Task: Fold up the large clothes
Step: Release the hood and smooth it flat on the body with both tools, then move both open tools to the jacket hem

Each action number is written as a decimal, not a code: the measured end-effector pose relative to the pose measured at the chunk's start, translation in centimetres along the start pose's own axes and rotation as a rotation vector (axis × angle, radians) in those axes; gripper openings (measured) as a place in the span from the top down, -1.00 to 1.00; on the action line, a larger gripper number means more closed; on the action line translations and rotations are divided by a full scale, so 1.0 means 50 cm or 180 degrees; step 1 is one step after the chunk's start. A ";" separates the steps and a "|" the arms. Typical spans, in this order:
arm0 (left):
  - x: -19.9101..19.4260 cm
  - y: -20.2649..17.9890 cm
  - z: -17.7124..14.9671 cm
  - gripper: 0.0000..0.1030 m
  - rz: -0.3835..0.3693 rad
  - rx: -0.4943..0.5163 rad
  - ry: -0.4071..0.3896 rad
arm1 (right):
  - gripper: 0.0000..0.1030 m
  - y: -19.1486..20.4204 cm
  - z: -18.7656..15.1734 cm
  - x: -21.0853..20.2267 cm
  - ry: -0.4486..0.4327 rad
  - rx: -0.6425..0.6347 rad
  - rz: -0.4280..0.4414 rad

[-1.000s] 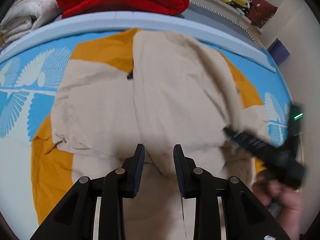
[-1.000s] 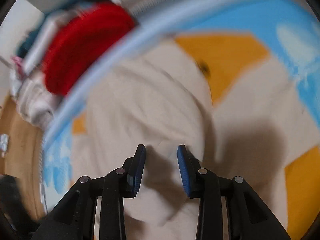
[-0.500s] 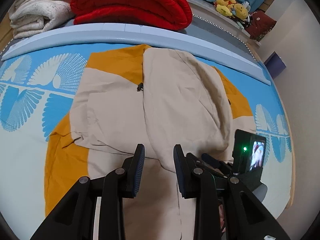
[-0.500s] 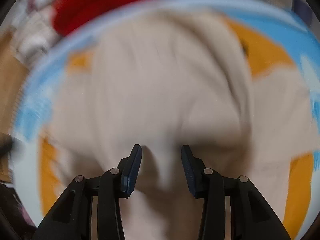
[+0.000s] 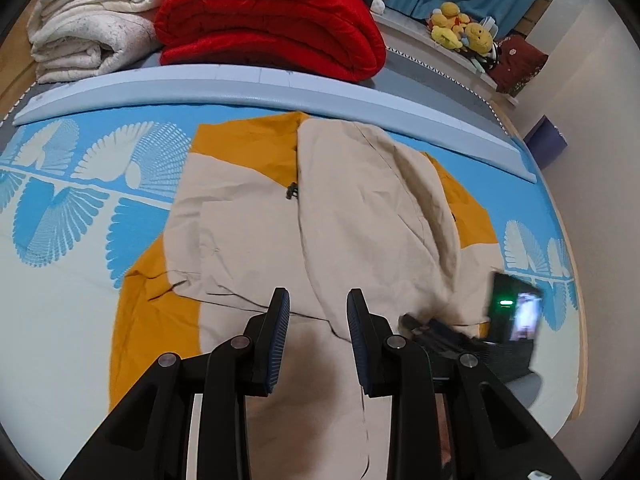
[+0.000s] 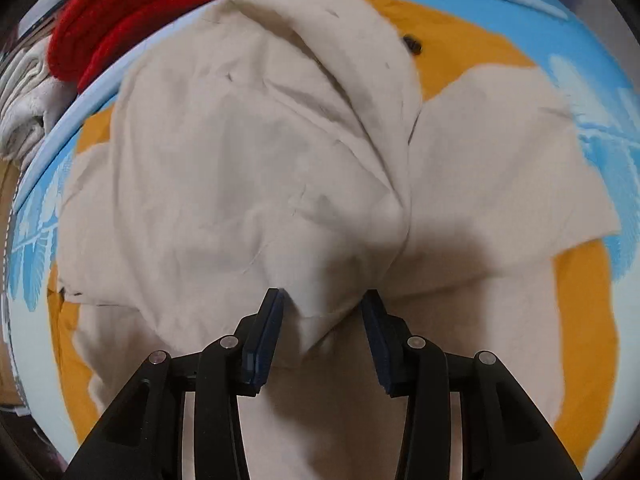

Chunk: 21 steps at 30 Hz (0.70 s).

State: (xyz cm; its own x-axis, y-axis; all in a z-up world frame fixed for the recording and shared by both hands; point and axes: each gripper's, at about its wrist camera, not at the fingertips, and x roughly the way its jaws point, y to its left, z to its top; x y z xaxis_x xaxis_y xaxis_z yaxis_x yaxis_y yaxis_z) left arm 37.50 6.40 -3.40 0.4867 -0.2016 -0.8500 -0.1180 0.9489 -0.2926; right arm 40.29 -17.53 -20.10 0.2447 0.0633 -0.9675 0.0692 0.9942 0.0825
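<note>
A beige and orange jacket (image 5: pixel 360 216) lies spread on the blue patterned bed sheet, its sides folded in over the middle; it fills the right wrist view (image 6: pixel 248 168). A small dark zipper pull (image 5: pixel 292 191) sits near the collar. My left gripper (image 5: pixel 314 312) is open and empty, just above the jacket's lower part. My right gripper (image 6: pixel 323 312) is open, its jaws on either side of a beige fold edge, not closed on it. It also shows at the lower right of the left wrist view (image 5: pixel 472 336).
A folded red blanket (image 5: pixel 272 20) and a folded white blanket (image 5: pixel 88 28) lie beyond a pale blue bolster (image 5: pixel 240 88) at the far edge. Yellow plush toys (image 5: pixel 460 32) sit on a far ledge. A wall stands to the right.
My right gripper has swung around over the jacket, dropped to the beige fold edge and opened a little wider. My left gripper has drawn back, still open.
</note>
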 end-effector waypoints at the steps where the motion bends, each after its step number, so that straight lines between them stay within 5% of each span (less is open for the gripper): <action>1: -0.007 0.005 0.000 0.48 0.0008 -0.0014 -0.0029 | 0.17 0.010 0.001 -0.023 -0.0121 -0.0086 0.0019; 9: -0.057 0.027 -0.021 0.47 0.0151 -0.0040 -0.0258 | 0.17 0.047 -0.009 -0.276 -0.1481 -0.0377 0.0123; 13: -0.089 0.023 -0.038 0.48 0.0159 -0.0011 -0.0393 | 0.17 0.048 -0.029 -0.349 -0.1821 -0.0426 0.0068; 21: -0.182 -0.007 -0.096 0.51 0.0314 0.0569 -0.0882 | 0.17 0.004 -0.073 -0.462 -0.2125 -0.0419 0.0094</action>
State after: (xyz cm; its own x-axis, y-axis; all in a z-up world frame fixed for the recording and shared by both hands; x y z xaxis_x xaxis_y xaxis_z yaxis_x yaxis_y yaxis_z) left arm 28.94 6.72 2.36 0.6999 -0.0563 -0.7120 -0.0346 0.9930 -0.1126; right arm 31.14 -18.49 1.41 0.7921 0.0653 -0.6069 -0.0547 0.9979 0.0360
